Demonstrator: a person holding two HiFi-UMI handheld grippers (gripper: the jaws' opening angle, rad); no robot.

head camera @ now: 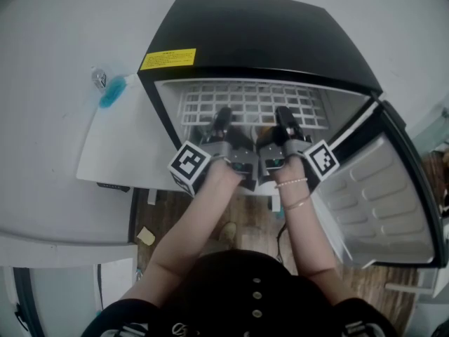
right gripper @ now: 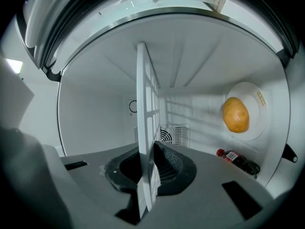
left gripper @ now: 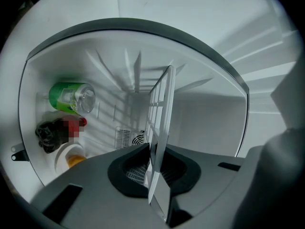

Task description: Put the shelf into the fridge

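**Both claws pinch the white shelf inside the open fridge**

The black fridge (head camera: 266, 30) stands open below the person, its door (head camera: 393, 209) swung out to the right with the pale inner lining showing. A yellow sticker (head camera: 168, 58) sits on the top near the front left corner.

The shelf (head camera: 252, 102), a white grid, lies across the upper part of the white fridge cavity, with its front edge toward the person.

The left claw (head camera: 223, 118) and the right claw (head camera: 284, 116) sit side by side at that front edge, near its middle. In the left gripper view the jaws are pressed onto the shelf's rim from both sides. The right gripper view shows the same pinch on the rim.

Beyond the shelf, a round fan vent (right gripper: 171, 135) is set in the back wall. A white plate (right gripper: 259, 109) carries a yellow-brown rounded item (right gripper: 236, 114), perhaps a potato. Near it lies a dark bottle (right gripper: 238, 160) with a red cap. A green bottle (left gripper: 71, 98) is close by as well.
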